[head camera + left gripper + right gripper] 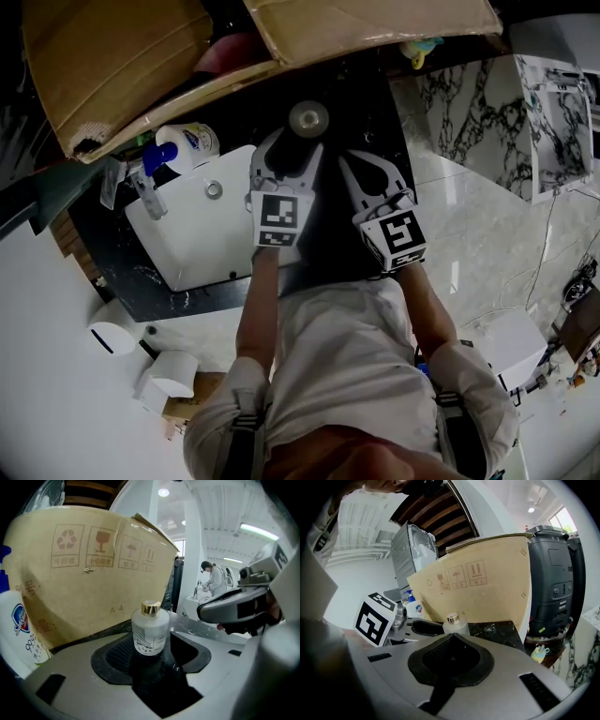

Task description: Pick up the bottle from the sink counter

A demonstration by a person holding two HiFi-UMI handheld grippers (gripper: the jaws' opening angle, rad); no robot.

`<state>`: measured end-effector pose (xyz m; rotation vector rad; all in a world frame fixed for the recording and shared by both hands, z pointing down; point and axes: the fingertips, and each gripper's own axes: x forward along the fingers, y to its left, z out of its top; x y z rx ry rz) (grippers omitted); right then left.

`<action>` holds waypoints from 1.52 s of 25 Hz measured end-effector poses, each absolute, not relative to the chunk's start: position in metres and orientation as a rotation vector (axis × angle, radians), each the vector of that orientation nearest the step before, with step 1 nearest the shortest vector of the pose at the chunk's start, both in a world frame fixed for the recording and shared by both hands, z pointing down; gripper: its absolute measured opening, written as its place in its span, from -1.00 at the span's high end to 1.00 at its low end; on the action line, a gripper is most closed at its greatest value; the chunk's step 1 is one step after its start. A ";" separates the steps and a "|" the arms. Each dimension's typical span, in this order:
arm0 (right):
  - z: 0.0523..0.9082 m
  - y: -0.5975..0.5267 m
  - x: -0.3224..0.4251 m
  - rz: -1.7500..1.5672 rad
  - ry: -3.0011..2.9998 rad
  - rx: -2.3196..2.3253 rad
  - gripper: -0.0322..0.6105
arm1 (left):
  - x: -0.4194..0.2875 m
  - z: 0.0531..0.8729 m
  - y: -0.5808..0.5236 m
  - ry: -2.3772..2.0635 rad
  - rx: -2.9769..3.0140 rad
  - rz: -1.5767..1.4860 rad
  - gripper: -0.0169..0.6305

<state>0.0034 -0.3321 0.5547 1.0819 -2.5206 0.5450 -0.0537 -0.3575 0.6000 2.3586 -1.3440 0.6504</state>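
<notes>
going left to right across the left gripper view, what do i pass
soap bottle → box → glass bottle → right gripper

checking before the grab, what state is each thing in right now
bottle: upright on the counter, gold cap on, not gripped
left gripper: fingers apart, the bottle standing between them
right gripper: fingers together, nothing held
soap dispenser: upright beside the sink basin
cardboard box: tilted, leaning behind the bottle
</notes>
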 end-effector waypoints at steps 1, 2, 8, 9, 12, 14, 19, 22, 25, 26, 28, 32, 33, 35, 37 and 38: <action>0.556 -0.332 0.004 0.548 -2.518 1.083 0.91 | -0.053 0.601 -0.359 -1.342 2.357 0.653 0.22; 0.556 -0.332 0.005 0.550 -2.515 1.084 0.91 | -0.052 0.602 -0.360 -1.339 2.357 0.655 0.18; 0.560 -0.332 0.008 0.559 -2.507 1.084 0.91 | -0.047 0.604 -0.371 -1.322 2.352 0.651 0.05; 0.561 -0.331 0.009 0.562 -2.505 1.084 0.91 | -0.046 0.605 -0.373 -1.319 2.352 0.654 0.04; 0.563 -0.331 0.010 0.570 -2.500 1.088 0.91 | -0.043 0.607 -0.379 -1.308 2.354 0.662 0.00; 0.563 -0.331 0.010 0.573 -2.500 1.090 0.91 | -0.042 0.608 -0.383 -1.303 2.357 0.670 -0.02; 0.565 -0.333 0.011 0.579 -2.497 1.095 0.91 | -0.035 0.611 -0.391 -1.288 2.365 0.658 -0.04; 0.565 -0.333 0.011 0.581 -2.498 1.099 0.91 | -0.033 0.616 -0.394 -1.286 2.361 0.652 -0.03; 0.565 -0.334 0.012 0.582 -2.497 1.101 0.91 | -0.033 0.618 -0.396 -1.299 2.361 0.639 -0.03; 0.566 -0.334 0.013 0.584 -2.496 1.103 0.91 | -0.033 0.618 -0.396 -1.307 2.363 0.633 -0.03; 0.566 -0.334 0.013 0.587 -2.493 1.106 0.91 | -0.033 0.618 -0.397 -1.323 2.367 0.627 -0.03; 0.567 -0.335 0.014 0.590 -2.491 1.110 0.91 | -0.034 0.618 -0.397 -1.331 2.370 0.623 -0.04; 0.568 -0.335 0.014 0.590 -2.490 1.111 0.91 | -0.035 0.618 -0.397 -1.332 2.370 0.625 -0.04; 0.570 -0.335 0.014 0.592 -2.487 1.114 0.91 | -0.035 0.619 -0.397 -1.332 2.369 0.629 -0.05; 0.571 -0.335 0.014 0.593 -2.486 1.114 0.91 | -0.034 0.619 -0.397 -1.332 2.369 0.629 -0.04; 0.570 -0.334 0.014 0.593 -2.486 1.114 0.91 | -0.034 0.619 -0.397 -1.332 2.370 0.629 -0.05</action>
